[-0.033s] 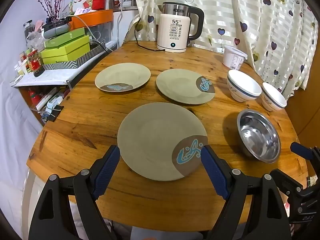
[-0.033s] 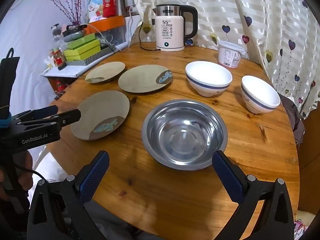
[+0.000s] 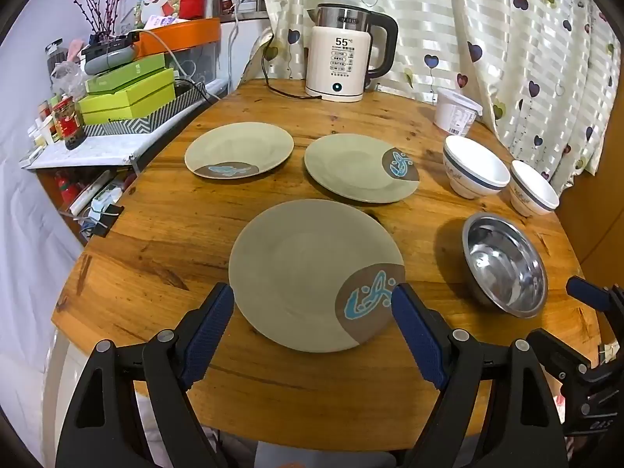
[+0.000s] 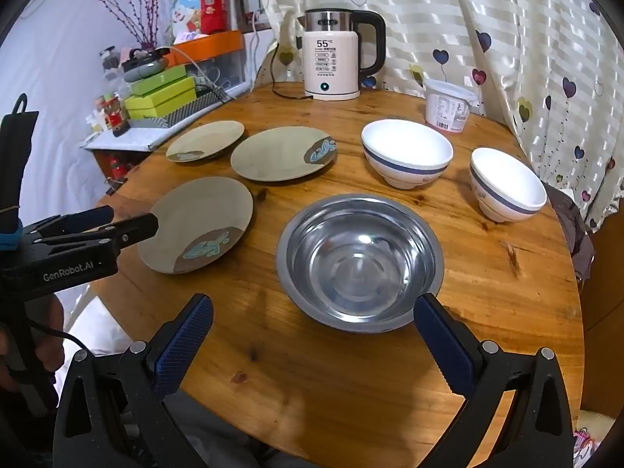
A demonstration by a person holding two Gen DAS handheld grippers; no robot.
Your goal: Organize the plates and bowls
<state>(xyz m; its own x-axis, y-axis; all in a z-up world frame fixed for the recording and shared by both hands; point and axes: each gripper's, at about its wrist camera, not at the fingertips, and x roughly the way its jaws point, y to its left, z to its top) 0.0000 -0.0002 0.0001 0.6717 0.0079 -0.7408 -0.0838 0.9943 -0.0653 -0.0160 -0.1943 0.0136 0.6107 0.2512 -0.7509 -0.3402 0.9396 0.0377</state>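
**Operator:** Round wooden table (image 4: 507,312) before a curtain with hearts, this is where I work. The nearest plate (image 3: 308,273) lies flat at 6 o'clock on my left side. The left gripper (image 3: 312,292) looks down on it with jaws wide, one blue pad showing at each side of its rim, nothing held.

**Colleague:** What has just changed?

**Operator:** Nothing that I can find. Compared with the earlier picture, every dish is on the same place and both grippers stand the same. I judge that the sorting is not yet begun.

**Colleague:** And the other dishes?

**Operator:** Going outward: the second plate (image 3: 351,167) is at 12 o'clock from the first, close to it but apart. The third plate (image 3: 238,148) is at 11 o'clock. The steel bowl (image 4: 358,261) sits at 3 o'clock from the first plate, directly ahead of the right gripper (image 4: 314,304). Its jaws are also fully wide and empty. Two white bowls with a blue band stand behind it, one (image 4: 405,152) at 12 o'clock and one (image 4: 507,183) at 2 o'clock, upright and well apart.

**Colleague:** Further back?

**Operator:** A kettle (image 3: 339,58) and a white tub (image 3: 456,111) are at the far edge. I think they are not part of the task.

**Colleague:** Next move?

**Operator:** Probably plates in one pile and bowls nested. A flat plate gives little edge to grip, so I expect slipping.
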